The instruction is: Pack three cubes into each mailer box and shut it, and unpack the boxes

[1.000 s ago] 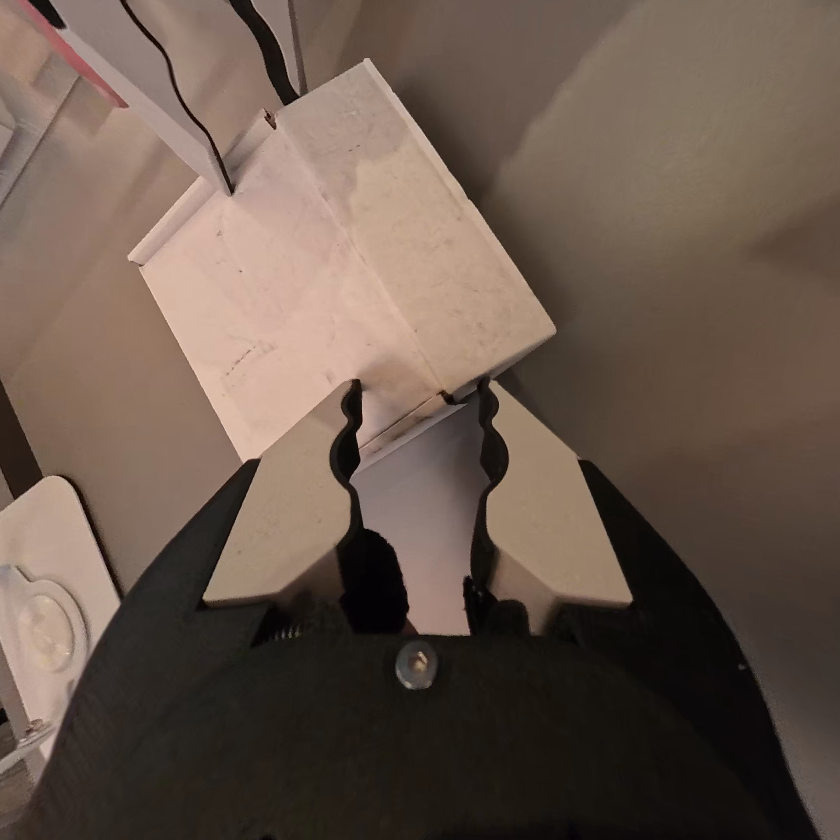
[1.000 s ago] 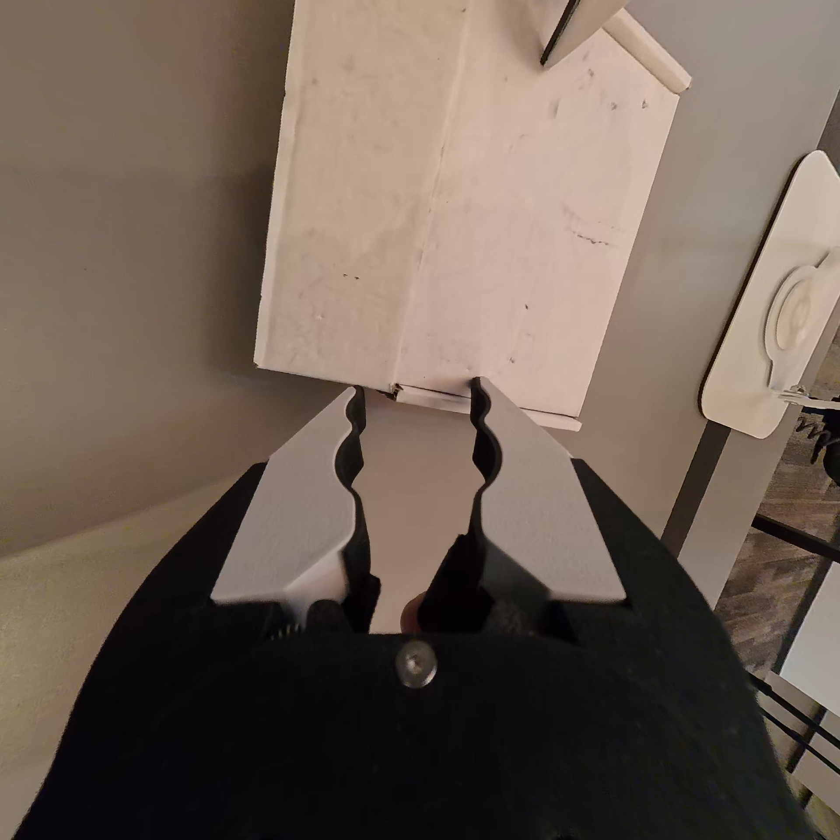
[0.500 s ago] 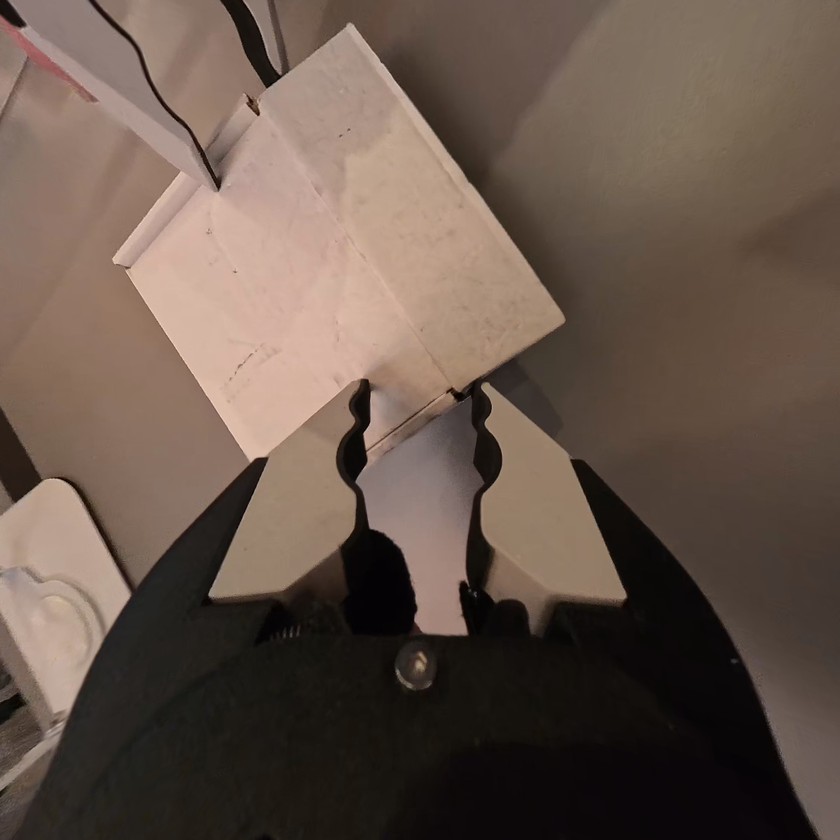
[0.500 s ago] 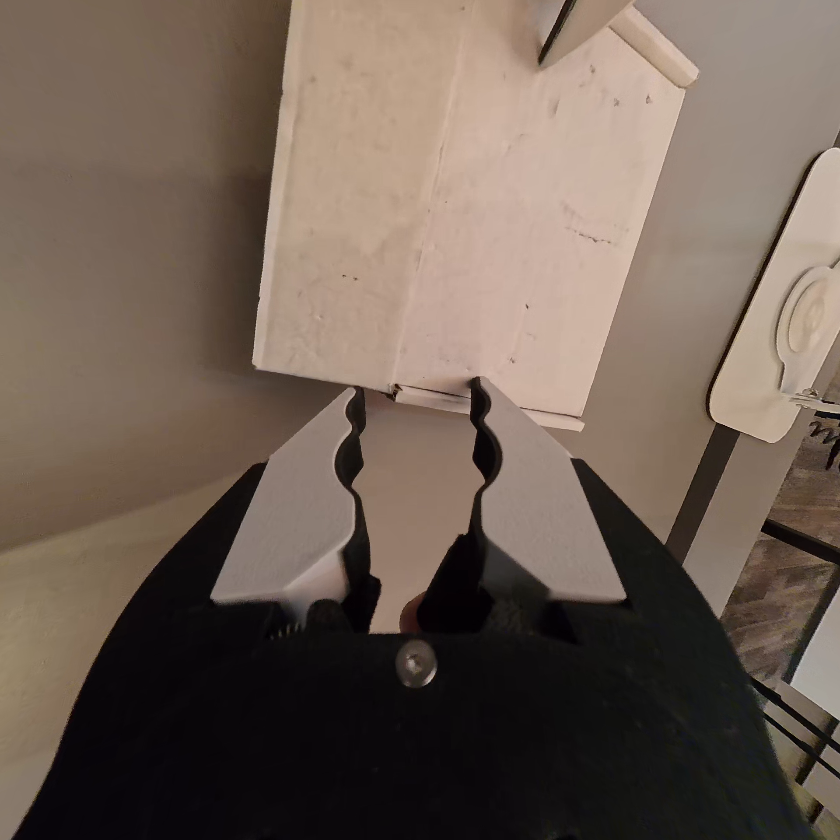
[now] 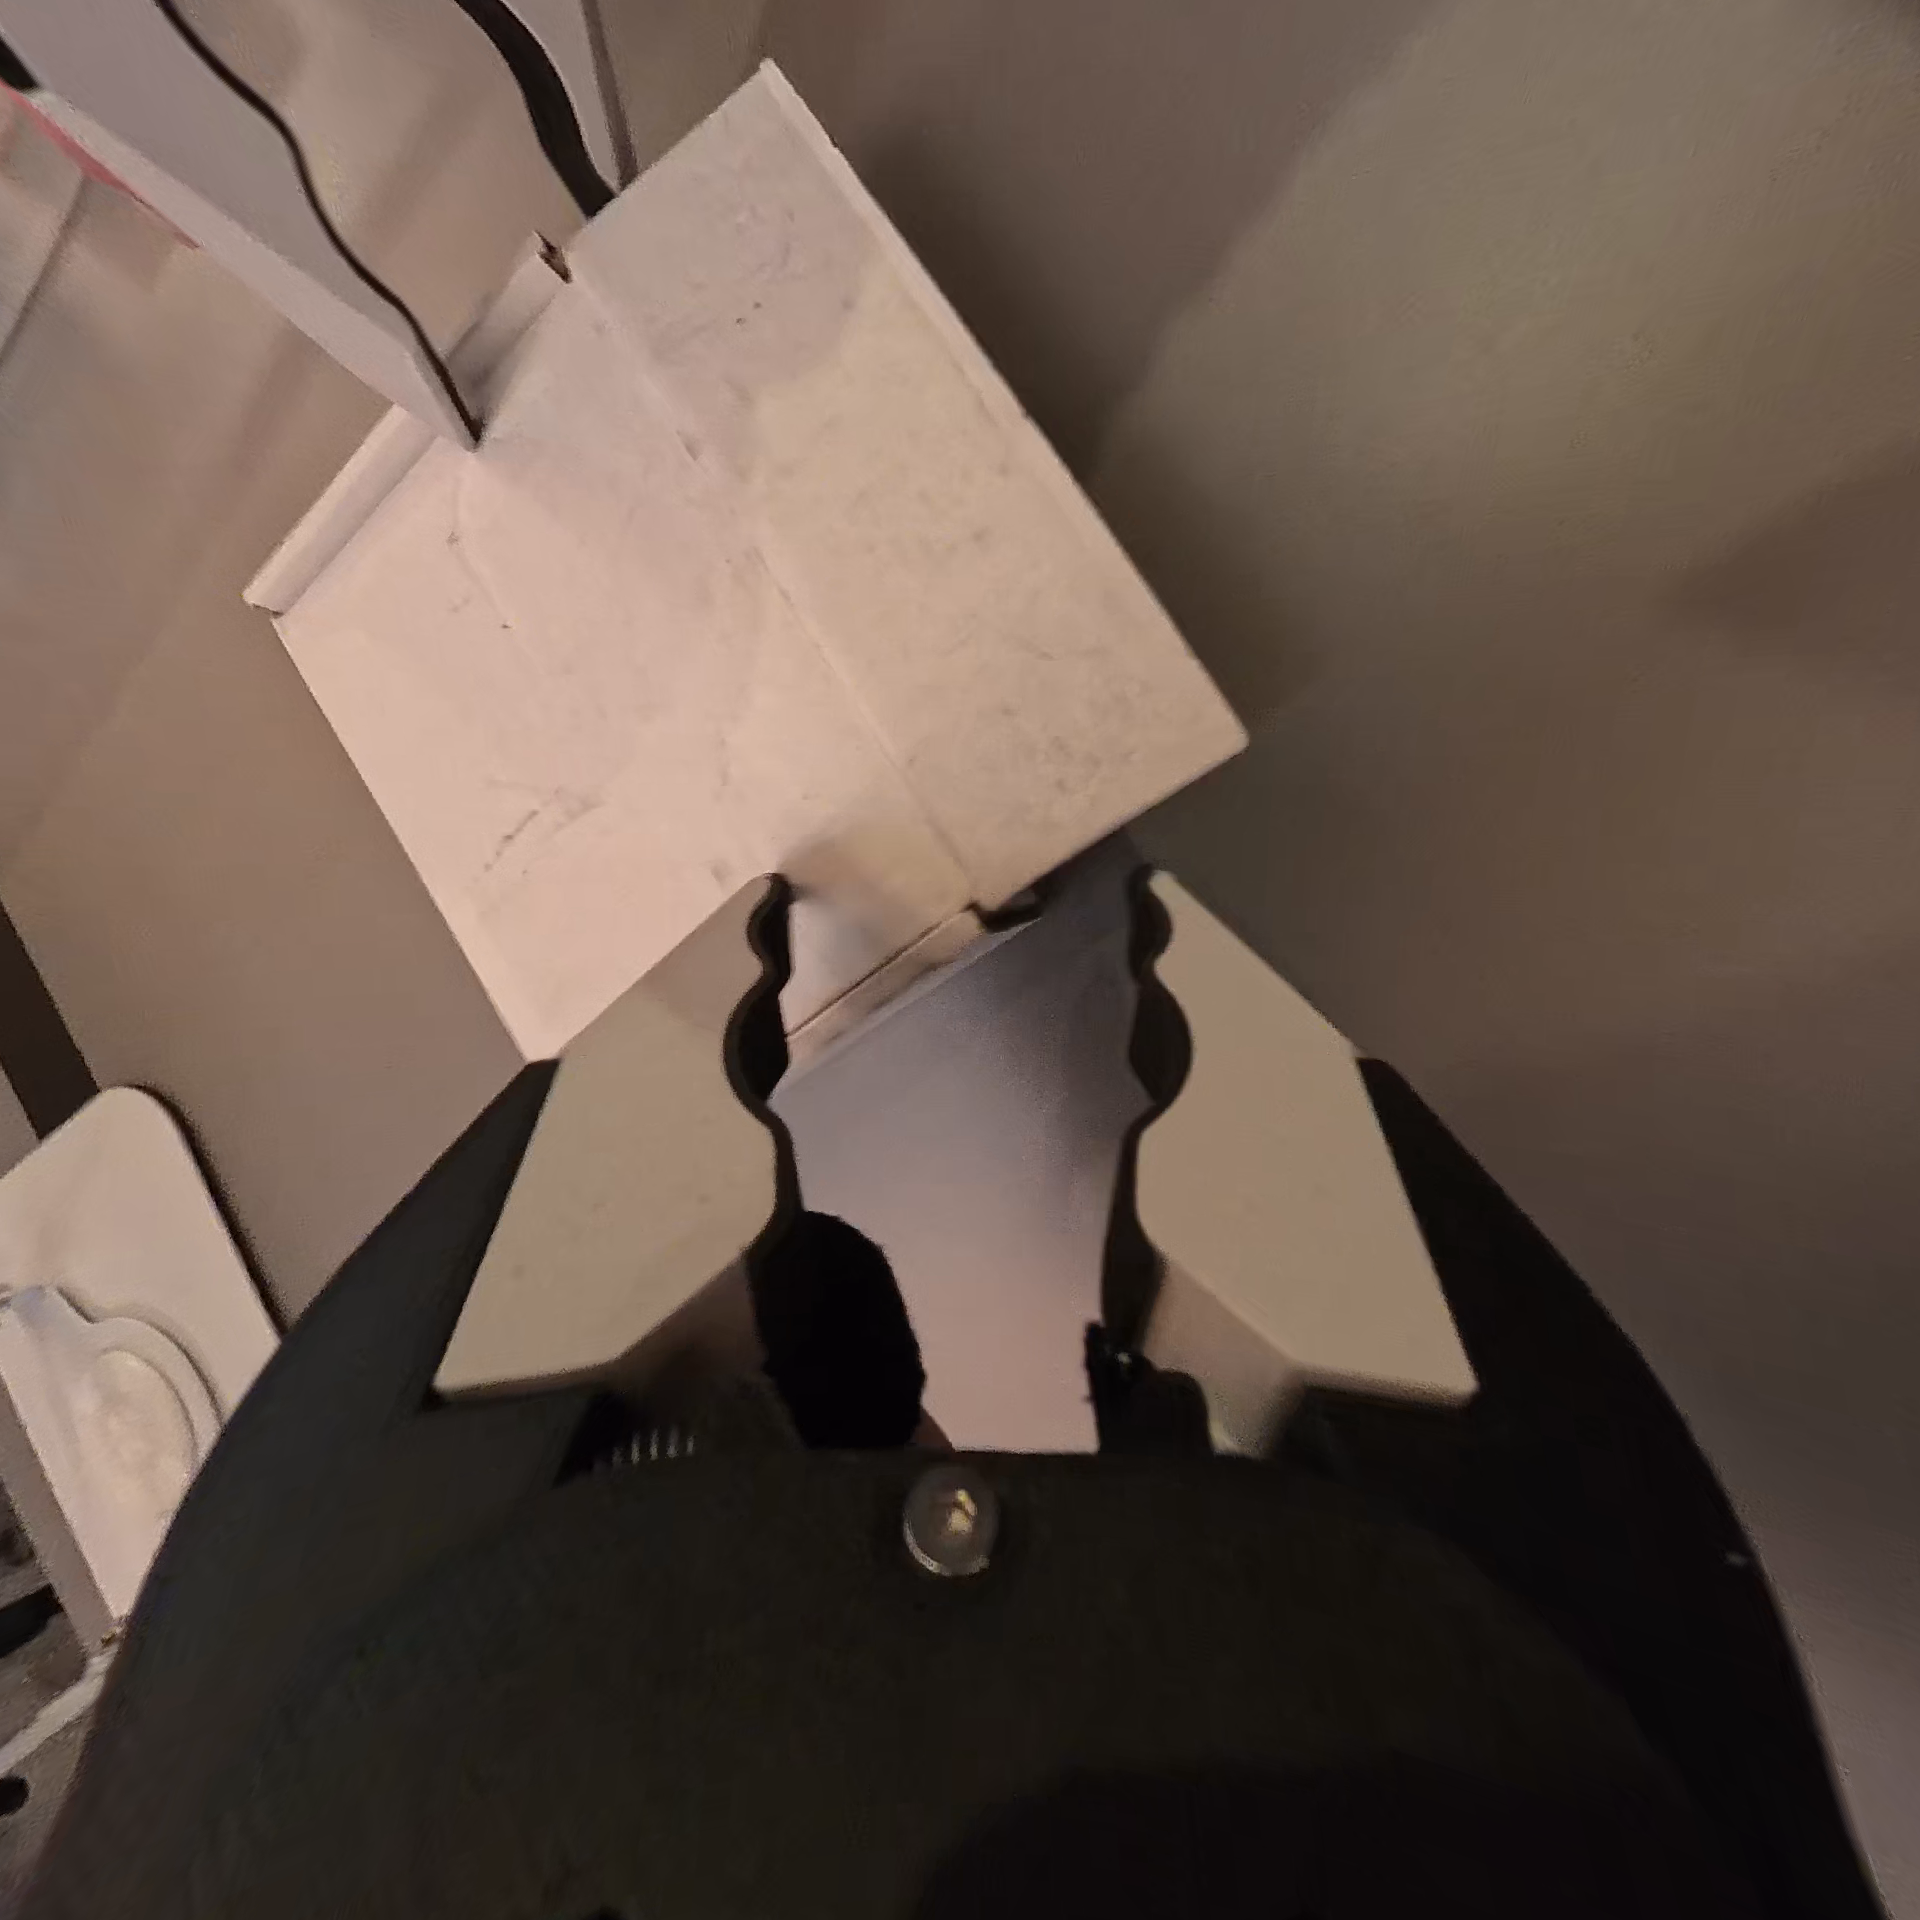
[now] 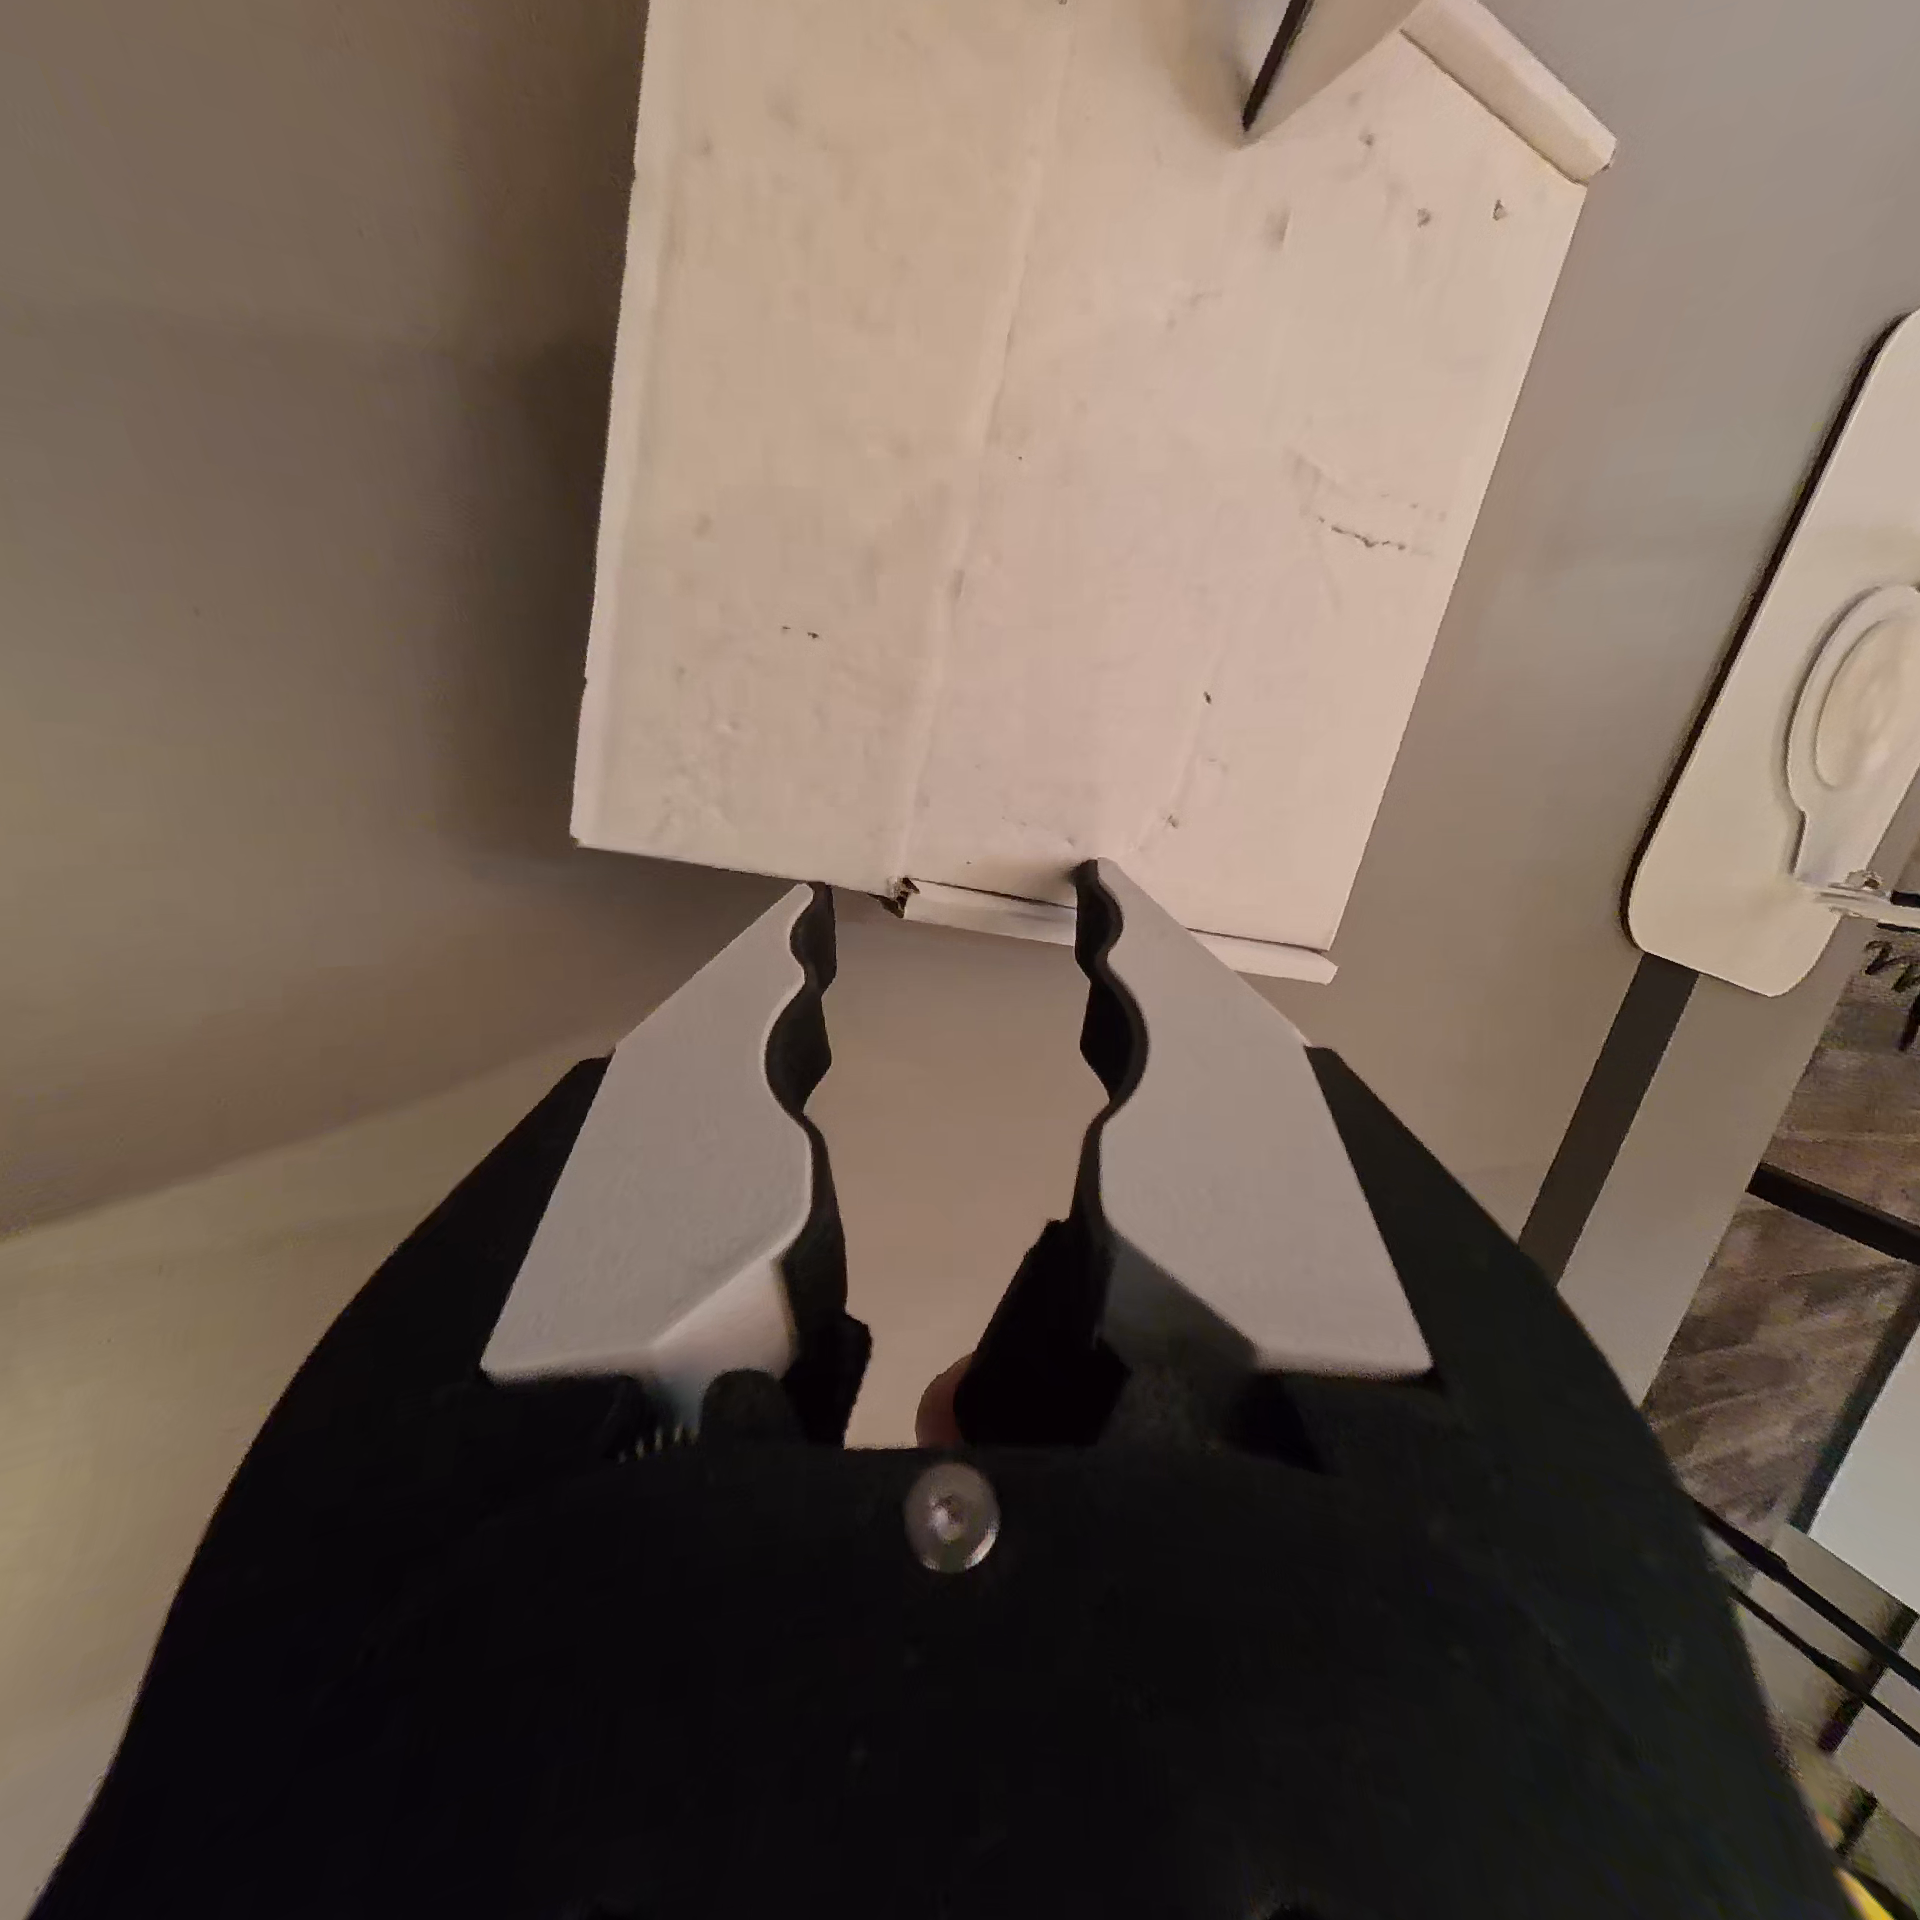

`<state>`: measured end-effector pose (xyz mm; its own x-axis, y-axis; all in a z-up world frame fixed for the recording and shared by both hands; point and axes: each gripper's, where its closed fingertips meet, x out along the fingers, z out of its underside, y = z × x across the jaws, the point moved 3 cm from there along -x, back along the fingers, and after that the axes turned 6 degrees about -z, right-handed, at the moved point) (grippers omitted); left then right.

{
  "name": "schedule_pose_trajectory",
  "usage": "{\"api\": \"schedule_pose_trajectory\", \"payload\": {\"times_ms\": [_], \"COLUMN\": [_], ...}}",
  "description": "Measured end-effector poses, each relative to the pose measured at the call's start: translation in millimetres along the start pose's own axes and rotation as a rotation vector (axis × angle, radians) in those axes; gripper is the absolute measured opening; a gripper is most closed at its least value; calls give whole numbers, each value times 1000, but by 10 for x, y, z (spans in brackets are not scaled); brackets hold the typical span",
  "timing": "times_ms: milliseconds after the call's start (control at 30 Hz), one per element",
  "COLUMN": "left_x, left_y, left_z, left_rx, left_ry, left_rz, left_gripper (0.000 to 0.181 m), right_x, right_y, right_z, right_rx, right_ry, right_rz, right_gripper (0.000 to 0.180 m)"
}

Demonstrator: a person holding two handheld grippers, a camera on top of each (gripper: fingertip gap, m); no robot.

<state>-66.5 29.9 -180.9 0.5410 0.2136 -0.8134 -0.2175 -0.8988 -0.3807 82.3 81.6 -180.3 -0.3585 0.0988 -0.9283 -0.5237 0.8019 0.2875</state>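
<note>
Shut white mailer box [image 5: 727,623] lying flat on the grey surface [image 5: 1558,727], near the surface's edge where a white plate-like fixture [image 5: 94,1299] sits by the rim. Scuffed, creased cardboard with a fold line down the lid; probably light and fairly stiff along folds, though panels would likely dent under a hard pinch. Smooth enough to slide on the surface when pushed. Contents hidden: cannot tell whether cubes are inside.

Left claw [image 5: 956,894] parted moderately, holding nothing, tips at one short end of the box, straddling the corner where the lid flap meets the side wall. Right claw [image 6: 951,883] likewise parted and empty, tips just touching or just short of the opposite short end, at the flap seam [image 6: 997,914]. Right claw's far tip [image 5: 416,343] also visible in the left wrist view, against the box end.

Best hold, as a judgement: thin flap edge or lid lip at either short end, gripped gently while the other claw braces the box against sliding.
</note>
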Motion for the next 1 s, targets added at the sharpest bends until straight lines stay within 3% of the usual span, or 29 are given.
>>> {"api": "schedule_pose_trajectory", "payload": {"times_ms": [233,300,367,733,1000], "left_x": [120,176,182,156,170], "left_y": [200,166,85,77,55], "left_z": [-46,-71,-74,-49,-21], "left_rx": [-121,-153,-187,-168,-148], "left_ry": [31,43,74,36,58], "left_rz": [-139,-218,-295,-218,-253], "left_gripper": [112,110,92,94,93], "right_x": [4,4,4,-1,-1], "right_y": [8,9,10,19,36], "right_z": [-13,-14,-14,-19,-26], "right_rx": [4,3,6,23,28], "right_ry": [2,0,3,13,11], "right_rz": [1,-1,-3,-25,-26], "right_gripper": [45,45,45,45,42]}}
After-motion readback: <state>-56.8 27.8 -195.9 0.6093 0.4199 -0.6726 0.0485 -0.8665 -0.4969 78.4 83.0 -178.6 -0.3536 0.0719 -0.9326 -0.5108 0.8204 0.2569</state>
